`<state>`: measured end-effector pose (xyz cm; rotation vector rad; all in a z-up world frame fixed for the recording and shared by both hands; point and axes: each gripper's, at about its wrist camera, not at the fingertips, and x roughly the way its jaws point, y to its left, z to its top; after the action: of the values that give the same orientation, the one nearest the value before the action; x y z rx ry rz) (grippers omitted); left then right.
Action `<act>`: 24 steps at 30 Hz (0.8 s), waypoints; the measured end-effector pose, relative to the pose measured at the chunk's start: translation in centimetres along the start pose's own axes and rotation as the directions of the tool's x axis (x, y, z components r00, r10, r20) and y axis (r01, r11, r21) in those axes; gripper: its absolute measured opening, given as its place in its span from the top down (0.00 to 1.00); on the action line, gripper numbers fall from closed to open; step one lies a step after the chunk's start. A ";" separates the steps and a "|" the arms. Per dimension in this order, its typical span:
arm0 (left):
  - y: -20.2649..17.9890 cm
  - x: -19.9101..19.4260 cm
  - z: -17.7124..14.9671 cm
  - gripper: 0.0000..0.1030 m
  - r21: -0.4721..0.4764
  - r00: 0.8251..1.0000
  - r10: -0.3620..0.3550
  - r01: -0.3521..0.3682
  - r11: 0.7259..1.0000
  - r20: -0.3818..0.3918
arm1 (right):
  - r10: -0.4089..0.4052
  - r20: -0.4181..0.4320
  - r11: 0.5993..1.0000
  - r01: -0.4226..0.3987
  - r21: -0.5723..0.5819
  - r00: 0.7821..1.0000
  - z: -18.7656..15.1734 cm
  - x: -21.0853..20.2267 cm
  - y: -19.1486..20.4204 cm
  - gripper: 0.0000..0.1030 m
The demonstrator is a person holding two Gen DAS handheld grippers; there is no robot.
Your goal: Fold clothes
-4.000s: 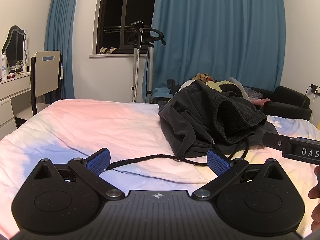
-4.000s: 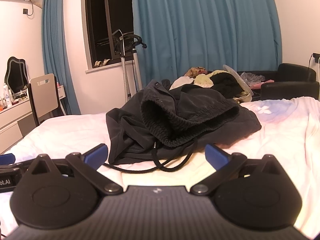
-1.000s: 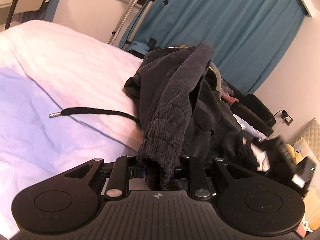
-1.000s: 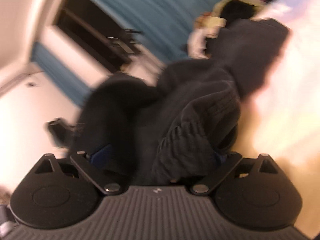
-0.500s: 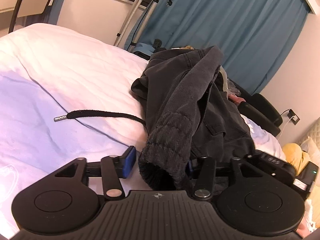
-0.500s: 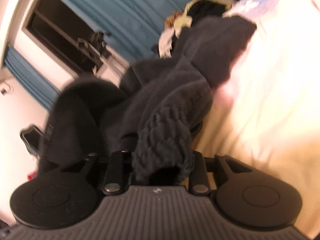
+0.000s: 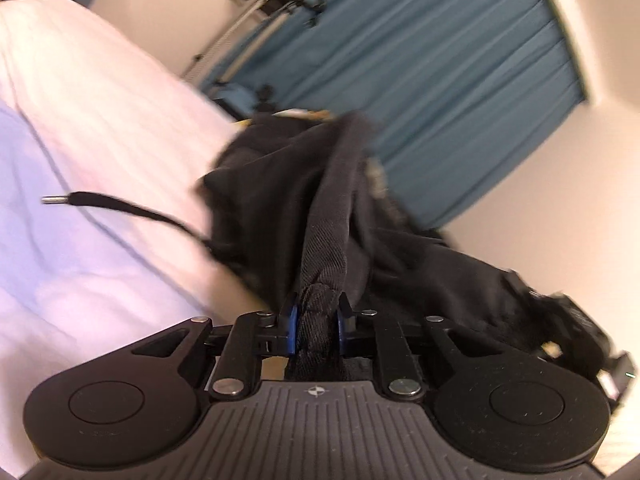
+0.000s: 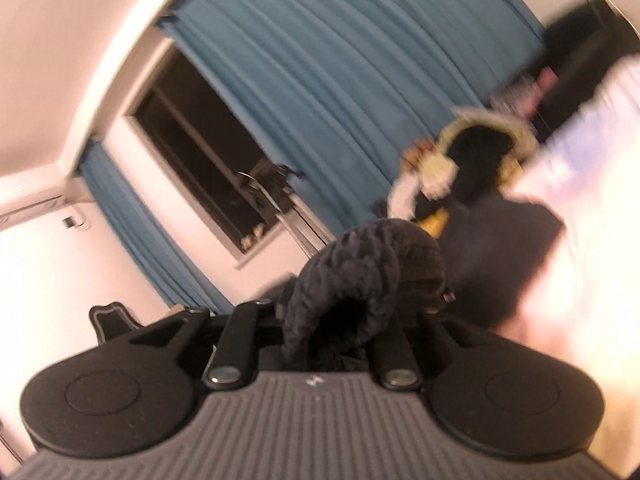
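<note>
A black drawstring garment (image 7: 276,184) lies bunched on the bed (image 7: 80,120), and its cord (image 7: 120,206) trails left with a metal tip. My left gripper (image 7: 316,314) is closing, its blue pads pressed on a rolled strip of the waistband (image 7: 324,248). In the blurred right wrist view the ribbed waistband (image 8: 368,264) bulges up between the fingers of my right gripper (image 8: 360,308), which is also closing on it. Its pads are hidden by the cloth. The rest of the garment (image 8: 500,248) hangs toward the bed (image 8: 580,184).
Blue curtains (image 7: 420,64) and a dark window (image 8: 200,140) stand behind the bed. A garment steamer pole (image 8: 276,192) is by the window. A pile of other clothes (image 8: 460,160) lies past the bed's far edge, near a dark armchair (image 8: 580,40).
The left gripper opened for a moment and clamped again, tighter, on the waistband. The right gripper shut on the ribbed waistband and lifted it, so its view swung up to the curtain.
</note>
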<state>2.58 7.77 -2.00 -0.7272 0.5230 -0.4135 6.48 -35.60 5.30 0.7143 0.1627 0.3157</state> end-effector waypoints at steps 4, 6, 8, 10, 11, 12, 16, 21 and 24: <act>-1.5 -3.6 0.6 0.81 -0.031 0.989 -0.128 0.130 0.991 0.072 | 0.076 0.032 0.991 -0.073 -0.110 0.997 4.1 1.7 5.5 0.83; -1.3 -5.0 1.2 0.81 -0.058 0.978 -0.168 0.177 0.983 0.124 | 0.122 0.027 0.979 -0.116 -0.168 0.992 5.9 3.7 9.0 0.83; -0.7 -6.3 1.9 0.81 -0.084 0.963 -0.198 0.216 0.973 0.180 | 0.166 0.003 0.962 -0.161 -0.221 0.986 7.0 6.6 12.4 0.84; 0.3 -7.4 2.8 0.81 -0.100 0.953 -0.193 0.221 0.970 0.236 | 0.194 -0.033 0.944 -0.196 -0.264 0.980 7.2 10.2 15.5 0.83; 1.0 -7.9 3.3 0.81 -0.108 0.947 -0.183 0.217 0.970 0.262 | 0.203 -0.057 0.933 -0.211 -0.291 0.977 6.9 12.2 17.3 0.83; 1.7 -8.4 3.8 0.81 -0.115 0.942 -0.173 0.213 0.970 0.289 | 0.211 -0.084 0.916 -0.227 -0.331 0.974 6.0 14.3 19.0 0.83; 5.9 -9.2 6.0 0.81 -0.170 0.925 -0.057 0.129 0.977 0.377 | 0.226 -0.204 0.847 -0.296 -0.442 0.953 1.4 23.1 25.3 0.83; 13.0 -8.7 8.3 0.81 -0.350 0.890 0.077 0.096 0.932 0.449 | 0.222 -0.336 0.750 -0.380 -0.541 0.915 -7.7 34.6 30.6 0.83; 16.2 -8.3 9.8 0.81 -0.417 0.871 0.165 0.050 0.908 0.464 | 0.199 -0.433 0.717 -0.432 -0.548 0.879 -13.9 41.0 31.7 0.83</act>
<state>4.48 28.17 -4.89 -1.1877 0.1428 -0.0399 34.31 9.38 14.46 -0.0094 0.2495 0.7962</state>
